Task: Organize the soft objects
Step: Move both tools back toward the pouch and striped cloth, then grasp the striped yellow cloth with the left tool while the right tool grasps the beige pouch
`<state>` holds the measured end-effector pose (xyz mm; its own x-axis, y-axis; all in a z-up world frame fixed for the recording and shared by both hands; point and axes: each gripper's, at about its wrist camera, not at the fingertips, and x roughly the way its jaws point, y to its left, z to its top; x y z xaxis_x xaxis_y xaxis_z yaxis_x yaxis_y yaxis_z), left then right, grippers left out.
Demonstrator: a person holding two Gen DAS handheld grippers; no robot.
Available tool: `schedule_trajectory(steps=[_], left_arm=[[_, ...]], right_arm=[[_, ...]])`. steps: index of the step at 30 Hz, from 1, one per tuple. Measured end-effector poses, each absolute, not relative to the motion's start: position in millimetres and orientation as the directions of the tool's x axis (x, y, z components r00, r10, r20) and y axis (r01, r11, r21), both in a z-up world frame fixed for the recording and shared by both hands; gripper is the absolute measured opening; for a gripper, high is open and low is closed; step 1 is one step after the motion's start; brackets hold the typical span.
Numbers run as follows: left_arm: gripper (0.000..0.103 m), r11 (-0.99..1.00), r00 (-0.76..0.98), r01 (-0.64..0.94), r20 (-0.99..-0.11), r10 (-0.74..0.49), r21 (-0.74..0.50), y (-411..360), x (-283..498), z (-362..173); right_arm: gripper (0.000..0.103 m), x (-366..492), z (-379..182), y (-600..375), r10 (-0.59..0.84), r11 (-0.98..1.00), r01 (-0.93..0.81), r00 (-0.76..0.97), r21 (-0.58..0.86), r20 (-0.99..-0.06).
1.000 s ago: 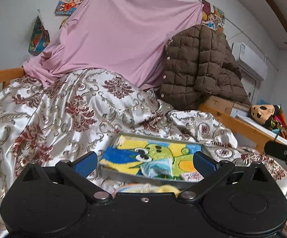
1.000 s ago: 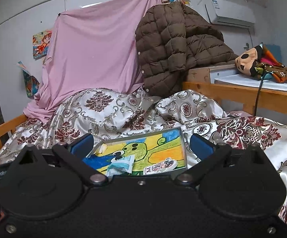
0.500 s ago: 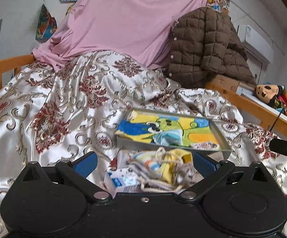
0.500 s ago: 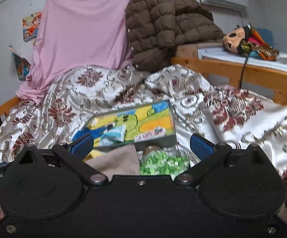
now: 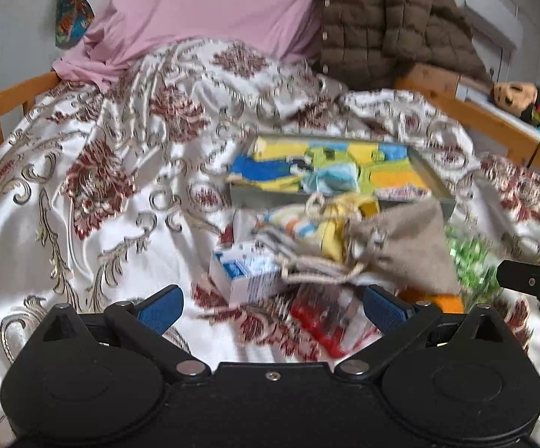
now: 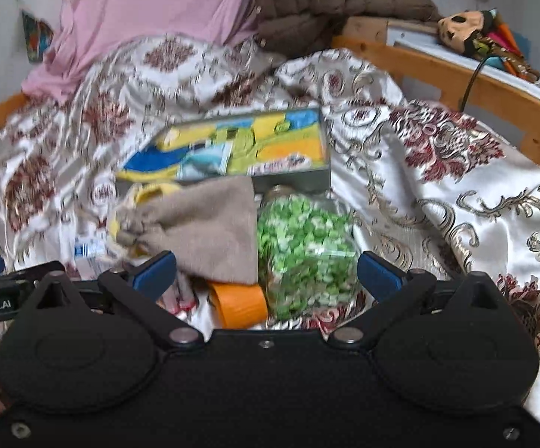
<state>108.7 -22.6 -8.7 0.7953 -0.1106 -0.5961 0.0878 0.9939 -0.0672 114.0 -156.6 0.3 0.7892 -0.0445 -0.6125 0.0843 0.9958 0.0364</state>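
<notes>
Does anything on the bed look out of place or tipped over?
Yes. The jar of green bits lies on its side on the bedspread, just outside the tray. The beige drawstring pouch lies partly over an orange object. Nothing looks spilled.

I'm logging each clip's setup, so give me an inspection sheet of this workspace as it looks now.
Surface: patterned bedspread, rumpled, on a wooden-framed bed.
Job's things: beige drawstring pouch and yellow striped pouch lie before the tray.
Clutter: bag of green bits, blue-white carton, orange object, red packet.
Grippers: left gripper and right gripper open, empty.
Cables: black cable by the rail.
Surroundings: pink sheet, brown jacket, plush toy.
</notes>
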Motion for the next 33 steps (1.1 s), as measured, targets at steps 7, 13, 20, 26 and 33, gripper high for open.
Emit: schedule_trajectory(steps=[7,13,20,26,33], left_arm=[[0.102,0.999,0.73,0.048,-0.682,-0.039,-0.006,-24.6,119.4,-23.0],[0.102,1.0,0.724,0.028,-0.689,-0.024,-0.006,-22.3,122.1,-23.8],[0.102,1.0,0.731,-0.015,-0.683,-0.006,-0.024,-16.8,132.3,-21.0],[0.102,0.997,0.72,-0.064,-0.694,0.012,-0.049,-5.8,149.3,-21.4],[0.102,0.995,0.736,-0.071,-0.677,0.007,-0.067,0.1,178.5,-17.1]], right_arm=[[0.102,134.8,-18.6,-128.1,-0.045,0.997,-0.007,0.728,-0.074,-0.684],[0.102,150.8,-18.9,-107.2,0.01,0.987,-0.116,0.745,-0.115,-0.667],[0.102,170.7,-16.6,-93.9,0.048,0.967,-0.195,0.768,-0.162,-0.639],[0.102,193.0,-26.0,-74.8,0.057,0.895,-0.306,0.799,-0.324,-0.598],[0.102,202.7,-28.6,-65.1,0.086,0.863,-0.352,0.81,-0.363,-0.58]])
